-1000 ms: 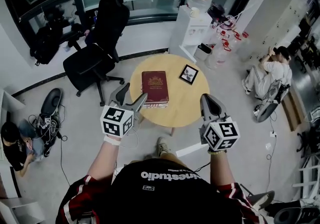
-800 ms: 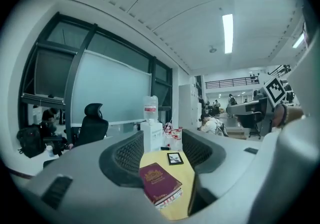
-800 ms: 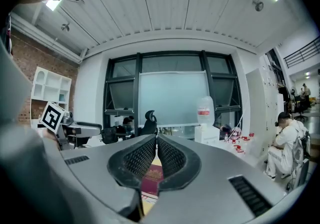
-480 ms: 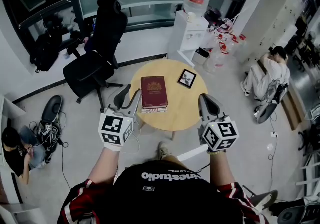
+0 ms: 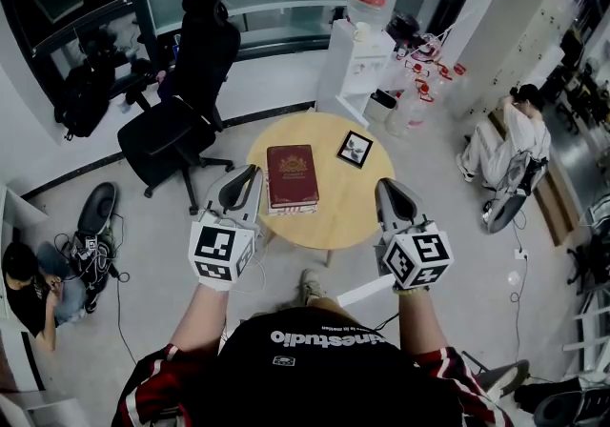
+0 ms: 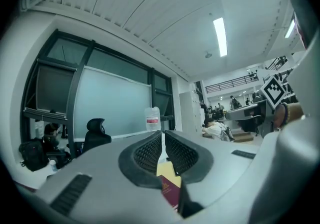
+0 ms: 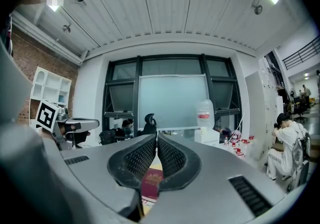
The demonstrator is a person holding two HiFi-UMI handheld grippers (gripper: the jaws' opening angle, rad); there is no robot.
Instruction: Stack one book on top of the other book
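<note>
On the round wooden table [image 5: 335, 215] a dark red book [image 5: 292, 173] lies flat on top of a second book [image 5: 290, 210], of which only a pale edge shows at the near side. My left gripper [image 5: 246, 174] hovers by the table's left rim, just left of the stack and apart from it. Its jaws have just been closing and stand shut with nothing between them. In the left gripper view the red book [image 6: 170, 194] shows below the left gripper [image 6: 163, 136]. My right gripper [image 5: 387, 187] hovers shut and empty over the table's right rim; in its own view the right gripper [image 7: 156, 139] has the red book [image 7: 151, 183] below it.
A small black framed picture [image 5: 355, 149] lies on the table right of the books. A black office chair [image 5: 176, 120] stands to the left, a water dispenser [image 5: 367, 39] behind the table. One person [image 5: 522, 139] sits at the right, another [image 5: 27, 284] at the far left.
My left gripper's jaws have gone from wide open beside the books to shut, and the gripper has lifted slightly. The right gripper has kept still.
</note>
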